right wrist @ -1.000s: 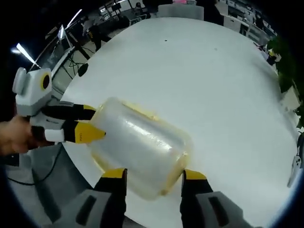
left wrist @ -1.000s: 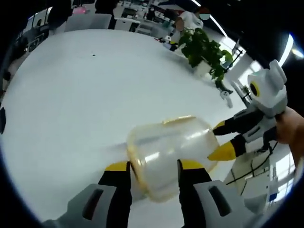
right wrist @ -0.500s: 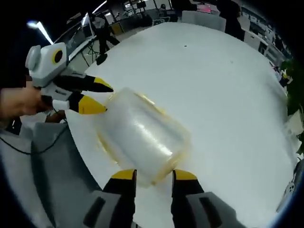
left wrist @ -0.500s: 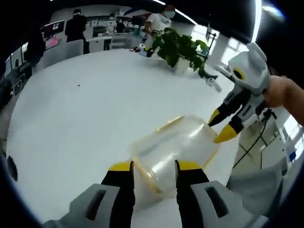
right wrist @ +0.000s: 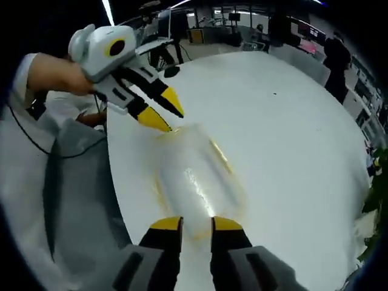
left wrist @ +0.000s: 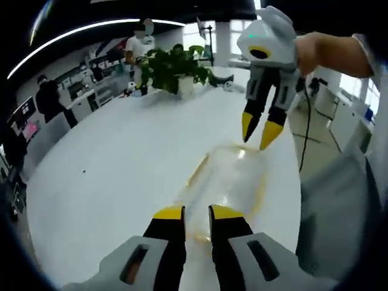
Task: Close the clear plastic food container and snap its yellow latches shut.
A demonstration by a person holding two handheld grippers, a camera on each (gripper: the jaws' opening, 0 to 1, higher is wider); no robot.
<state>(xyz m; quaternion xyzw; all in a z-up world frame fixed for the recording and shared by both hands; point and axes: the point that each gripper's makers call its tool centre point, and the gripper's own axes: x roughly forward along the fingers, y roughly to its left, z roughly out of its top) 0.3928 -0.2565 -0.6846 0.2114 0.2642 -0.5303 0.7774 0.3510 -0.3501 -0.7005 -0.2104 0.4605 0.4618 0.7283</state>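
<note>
The clear plastic container [left wrist: 227, 179] with its yellowish rim lies lengthwise on the white table [left wrist: 109, 170], close to the table's edge. My left gripper [left wrist: 197, 213] has its yellow-tipped jaws drawn narrow on the container's near end. In the left gripper view my right gripper [left wrist: 257, 132] comes down from the top right, tips on the far end. From the right gripper view the container [right wrist: 194, 173] runs away from my right gripper [right wrist: 197, 223], whose jaws pinch its near end. My left gripper [right wrist: 167, 118] touches the opposite end. Whether the latches are snapped is too blurred to tell.
A potted plant [left wrist: 173, 66] stands at the table's far side, with people and desks behind it. A hand [left wrist: 327, 51] holds the right gripper. Grey clothing [right wrist: 66, 194] lies just past the table's edge [right wrist: 118, 200]. Bare white tabletop [right wrist: 285, 139] stretches beyond the container.
Both cameras have swung round and tilted. Each gripper's jaws have narrowed from a wide straddle of the container to a tight pinch on its ends, and the container now looks flatter on the table.
</note>
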